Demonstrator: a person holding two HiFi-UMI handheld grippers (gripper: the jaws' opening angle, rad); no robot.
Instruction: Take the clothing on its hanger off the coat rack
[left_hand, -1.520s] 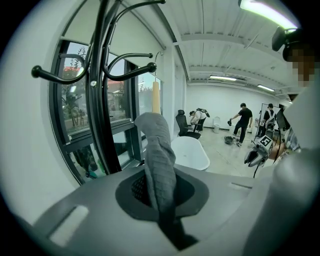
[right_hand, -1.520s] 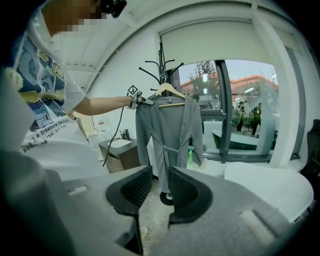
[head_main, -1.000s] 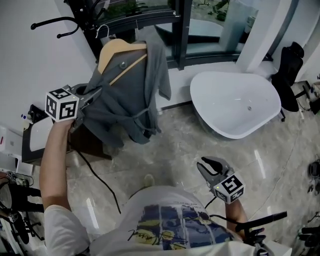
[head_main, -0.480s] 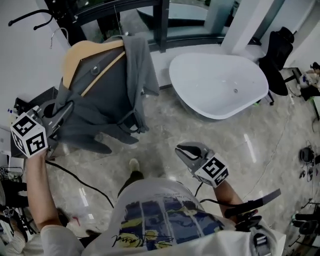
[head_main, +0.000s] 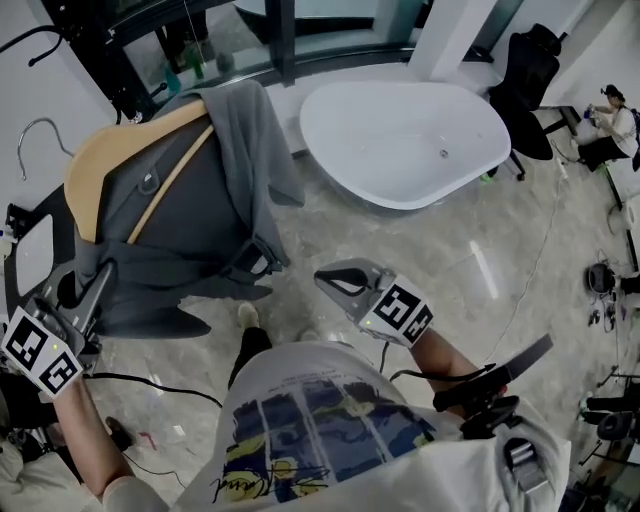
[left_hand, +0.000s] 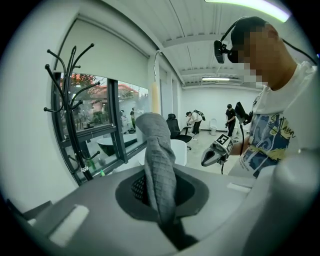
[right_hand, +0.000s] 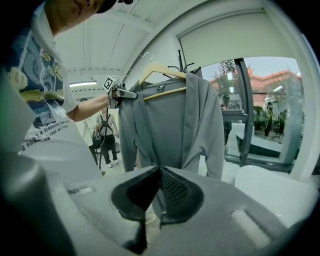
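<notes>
A grey garment hangs on a wooden hanger whose metal hook points out into open air. The black coat rack stands just behind it. My left gripper is shut on the garment's edge below the hanger's shoulder. In the left gripper view a fold of the grey cloth is pinched between the jaws. My right gripper hovers near my chest, shut and empty. The right gripper view shows the garment, the hanger and the left gripper ahead.
A white bathtub stands on the marble floor to the right of the garment. A black office chair is behind it, with a seated person at the far right. A black cable runs over the floor. Window frames line the back wall.
The garment on its hanger has moved away from the rack, toward me and to the left, with the left gripper still on it. The right gripper's jaws have gone from open to shut.
</notes>
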